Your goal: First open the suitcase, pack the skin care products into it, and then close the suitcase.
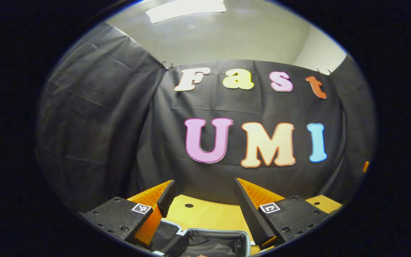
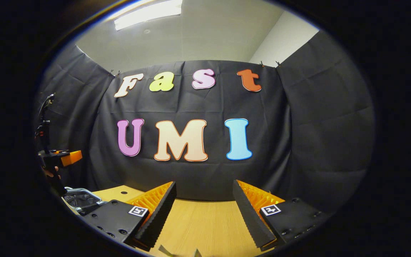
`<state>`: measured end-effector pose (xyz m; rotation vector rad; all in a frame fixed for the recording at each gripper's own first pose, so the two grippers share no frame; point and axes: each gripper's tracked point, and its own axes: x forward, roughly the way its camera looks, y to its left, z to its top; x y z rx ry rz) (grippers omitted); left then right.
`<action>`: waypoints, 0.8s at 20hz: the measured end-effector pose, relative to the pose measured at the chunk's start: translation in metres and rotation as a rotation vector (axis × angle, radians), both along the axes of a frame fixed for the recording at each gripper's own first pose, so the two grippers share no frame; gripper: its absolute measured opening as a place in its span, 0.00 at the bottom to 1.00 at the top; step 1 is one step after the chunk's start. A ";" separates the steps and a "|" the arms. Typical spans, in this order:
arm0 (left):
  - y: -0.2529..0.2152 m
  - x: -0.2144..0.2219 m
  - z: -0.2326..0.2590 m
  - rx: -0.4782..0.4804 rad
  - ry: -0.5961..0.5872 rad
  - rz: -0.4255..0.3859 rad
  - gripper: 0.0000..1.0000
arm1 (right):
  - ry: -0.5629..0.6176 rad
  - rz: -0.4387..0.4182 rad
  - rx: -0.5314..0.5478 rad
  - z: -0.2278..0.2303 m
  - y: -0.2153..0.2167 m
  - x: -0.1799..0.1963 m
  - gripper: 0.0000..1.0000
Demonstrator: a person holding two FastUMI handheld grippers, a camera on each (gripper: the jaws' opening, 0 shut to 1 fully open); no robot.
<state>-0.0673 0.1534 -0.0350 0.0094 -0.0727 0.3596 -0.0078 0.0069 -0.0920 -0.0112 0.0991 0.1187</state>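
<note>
Both claws raised, suitcase low beneath me

My left claw (image 1: 205, 203) and right claw (image 2: 203, 203) hang spread wide, empty, above the bench (image 2: 205, 221); the suitcase (image 1: 209, 244) lies unzipped under the left. Descending half-blind, I risk snagging its rim.

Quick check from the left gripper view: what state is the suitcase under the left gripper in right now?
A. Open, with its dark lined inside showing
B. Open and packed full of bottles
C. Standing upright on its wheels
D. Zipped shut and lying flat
A: in the left gripper view the suitcase lies open below the open left gripper, its pale rim framing a dark fabric lining, with no bottles visible in the part shown.
</note>
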 end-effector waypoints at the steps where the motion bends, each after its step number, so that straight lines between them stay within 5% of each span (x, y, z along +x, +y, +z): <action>1: -0.019 0.002 -0.004 0.004 0.006 -0.030 0.94 | 0.005 0.004 0.001 -0.002 -0.006 0.001 0.98; 9: -0.175 0.009 -0.079 -0.049 0.146 -0.274 0.94 | 0.050 0.080 -0.015 -0.022 -0.031 -0.009 0.99; 16: -0.220 -0.003 -0.138 -0.074 0.239 -0.310 0.95 | 0.075 0.138 -0.042 -0.031 -0.036 -0.018 1.00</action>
